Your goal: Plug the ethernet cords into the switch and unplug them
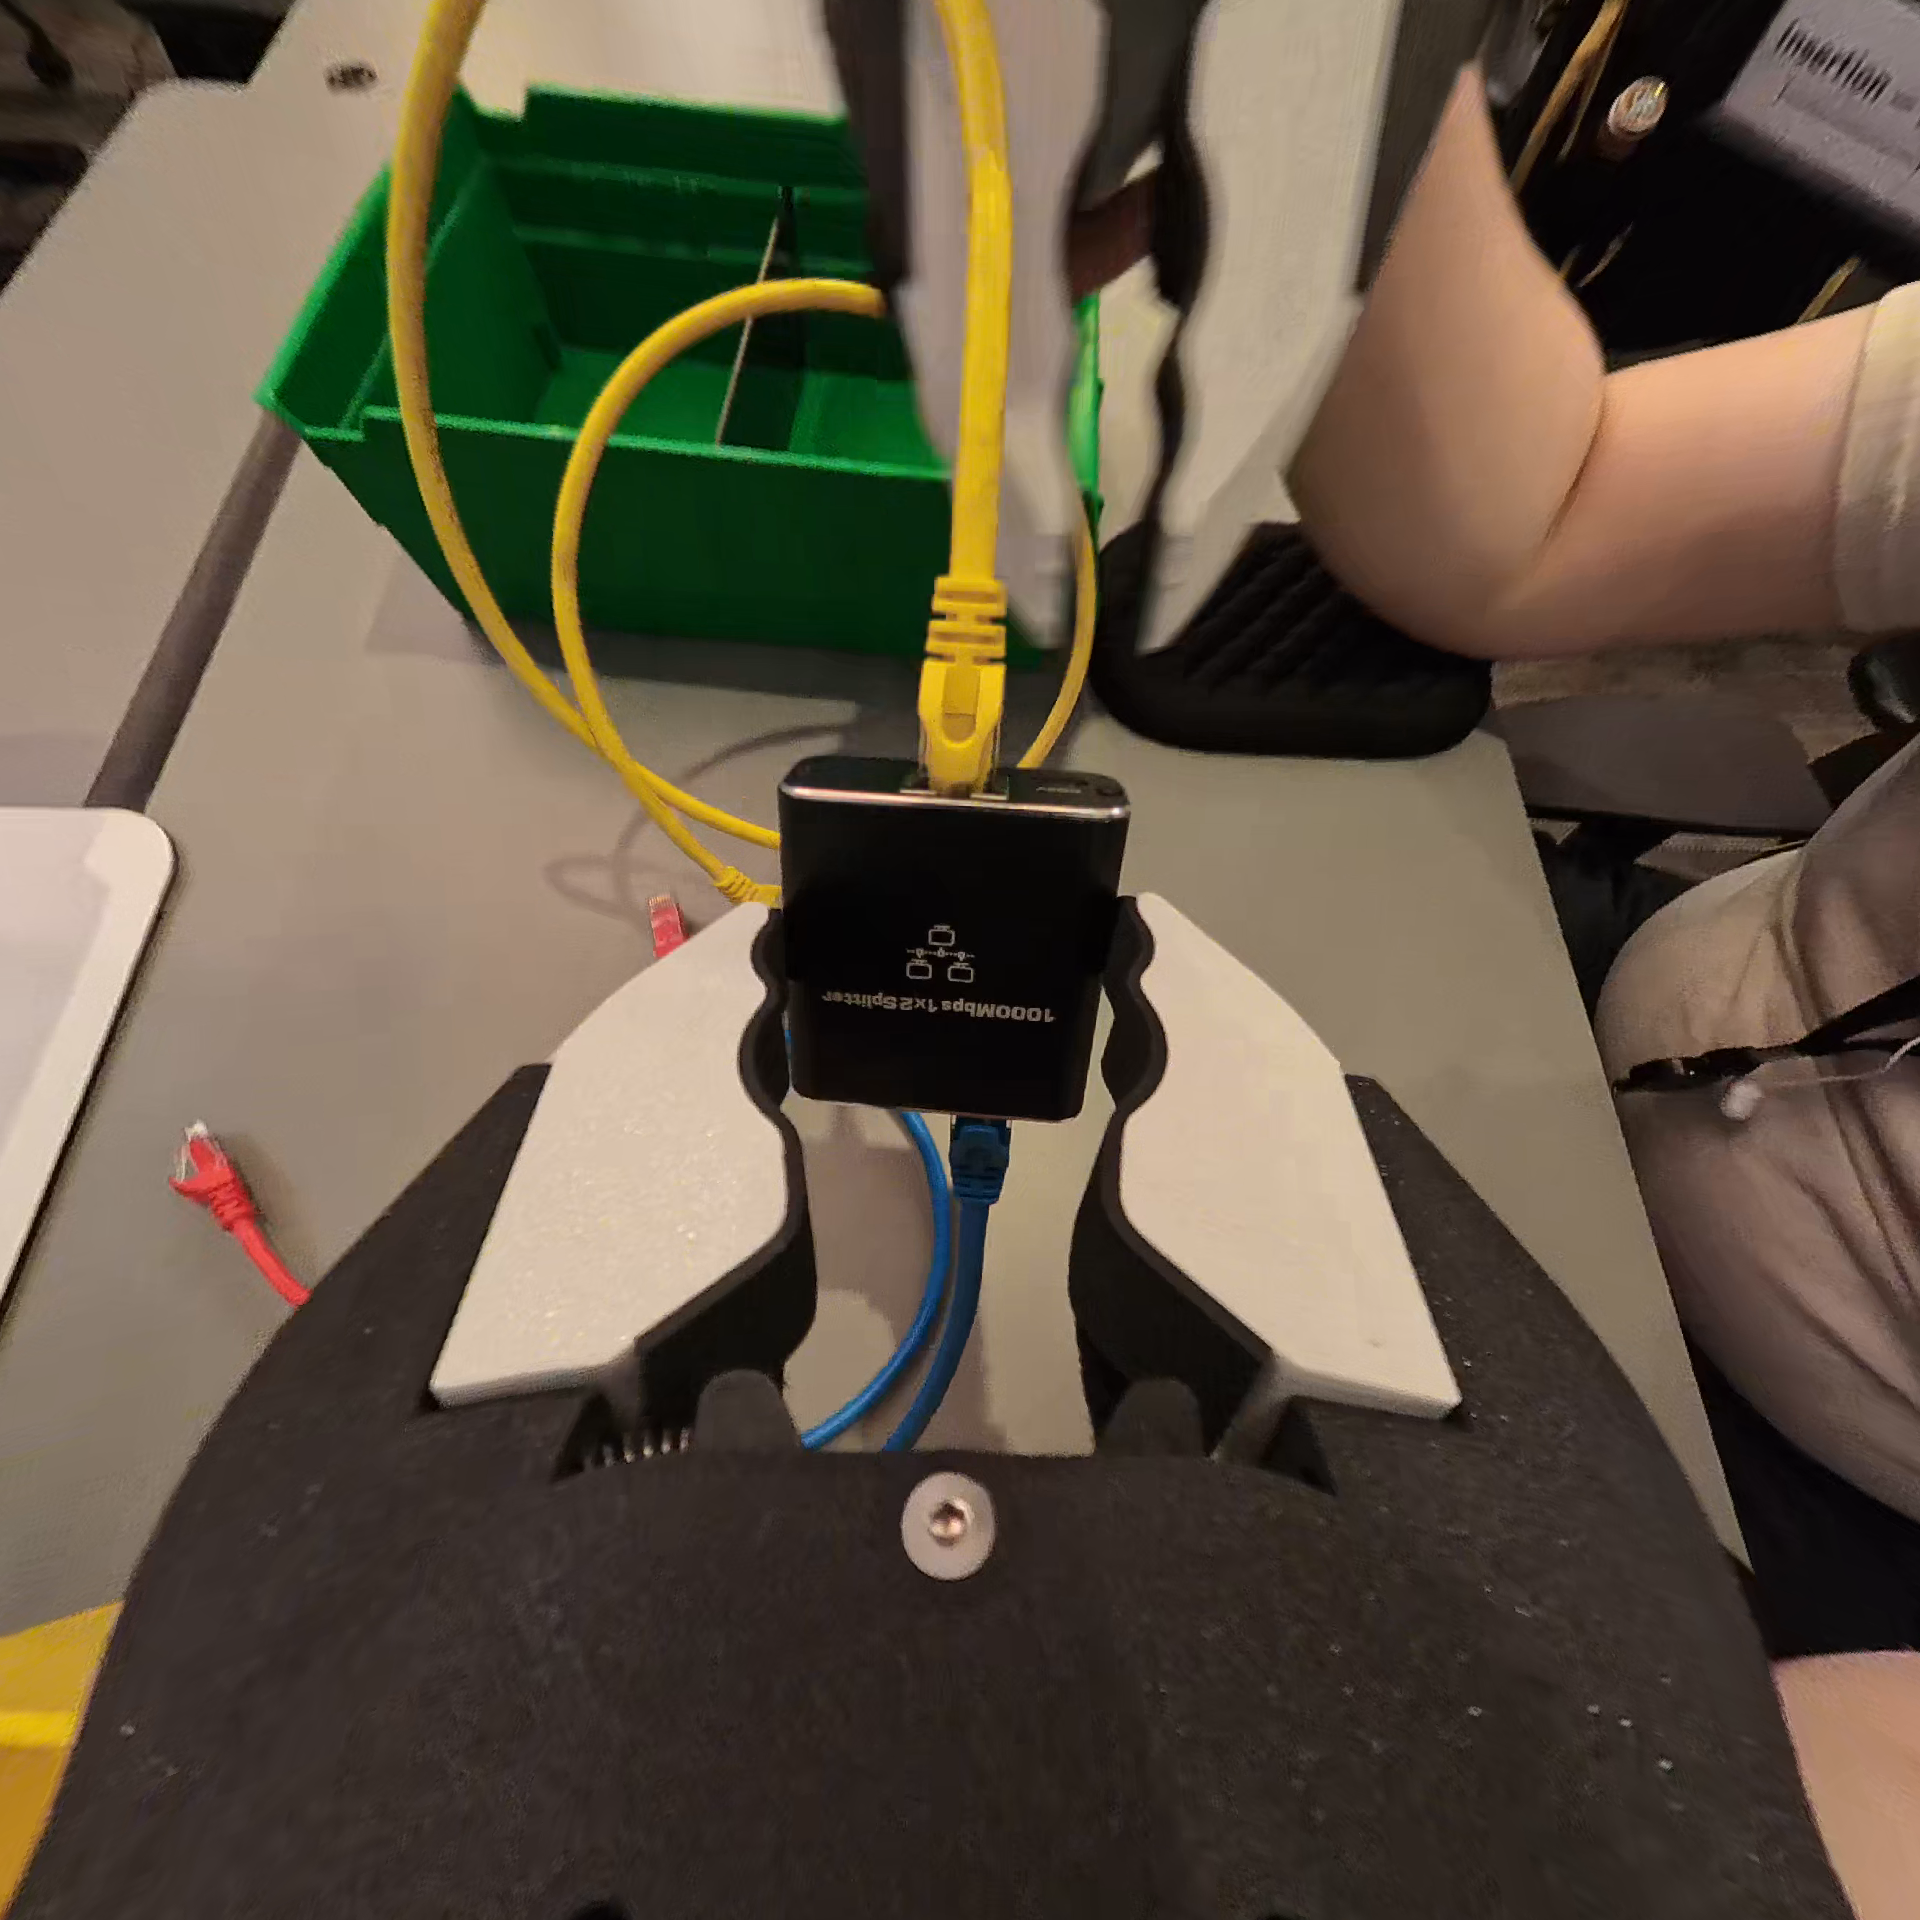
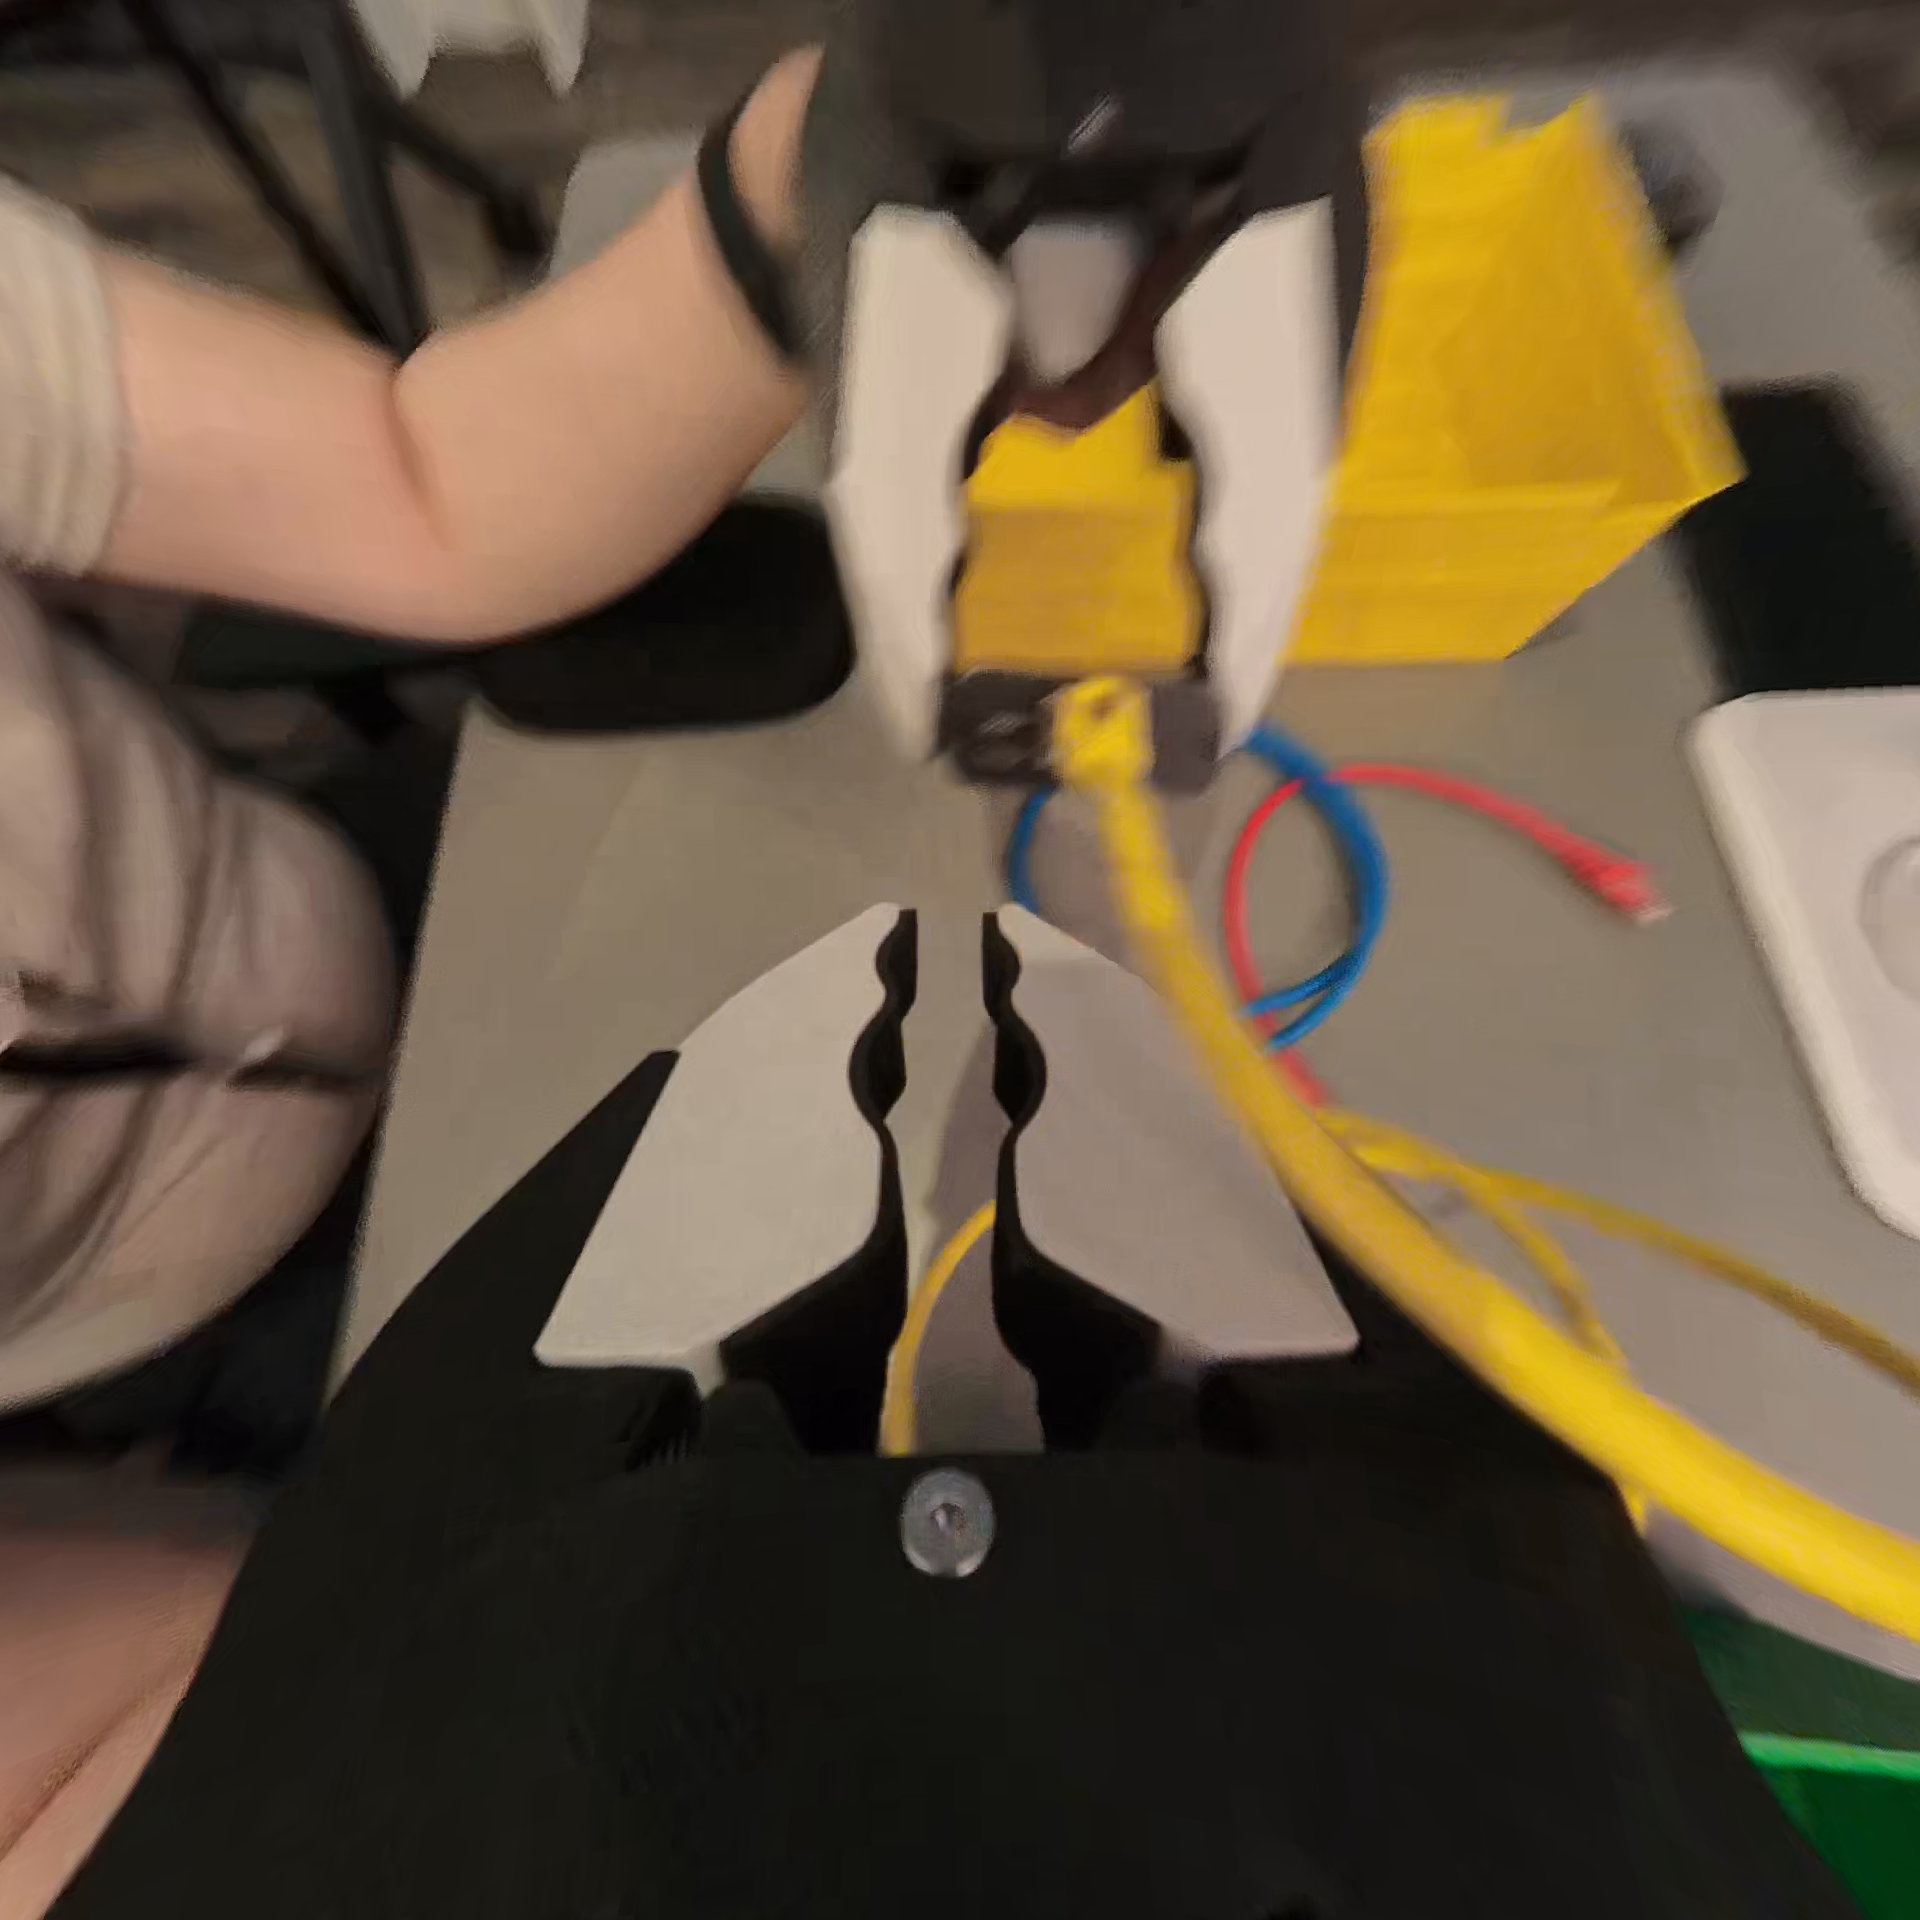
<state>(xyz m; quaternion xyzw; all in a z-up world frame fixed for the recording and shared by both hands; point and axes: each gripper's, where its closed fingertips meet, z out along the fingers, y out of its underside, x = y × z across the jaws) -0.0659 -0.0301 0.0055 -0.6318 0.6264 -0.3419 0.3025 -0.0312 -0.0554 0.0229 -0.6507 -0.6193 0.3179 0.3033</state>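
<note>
My left gripper (image 1: 948, 935) is shut on the sides of the black switch (image 1: 948, 883) and holds it above the grey table. A yellow ethernet cord's plug (image 1: 961, 707) sits in a port on the switch's far end. A blue cord's plug (image 1: 979, 1148) sits in the near end. In the right wrist view my right gripper (image 2: 948, 920) is empty, its jaws a narrow gap apart, a short way back from the switch (image 2: 987, 732) and the yellow plug (image 2: 1101, 727). The yellow cord (image 2: 1299, 1143) runs past its right finger. The right gripper shows blurred in the left wrist view (image 1: 1107, 613).
A green bin (image 1: 644, 416) stands behind the switch and a yellow bin (image 2: 1455, 416) on the other side. A red cord (image 1: 223, 1195) lies loose on the table (image 1: 416, 1039). A white flat object (image 1: 62, 987) lies at the table's edge. A person's arm (image 1: 1558, 416) is close by. It is some 30 cm from my left tips to the white flat object (image 1: 62, 987). My right wrist view (image 2: 1865, 1040) looks at it from another angle.
</note>
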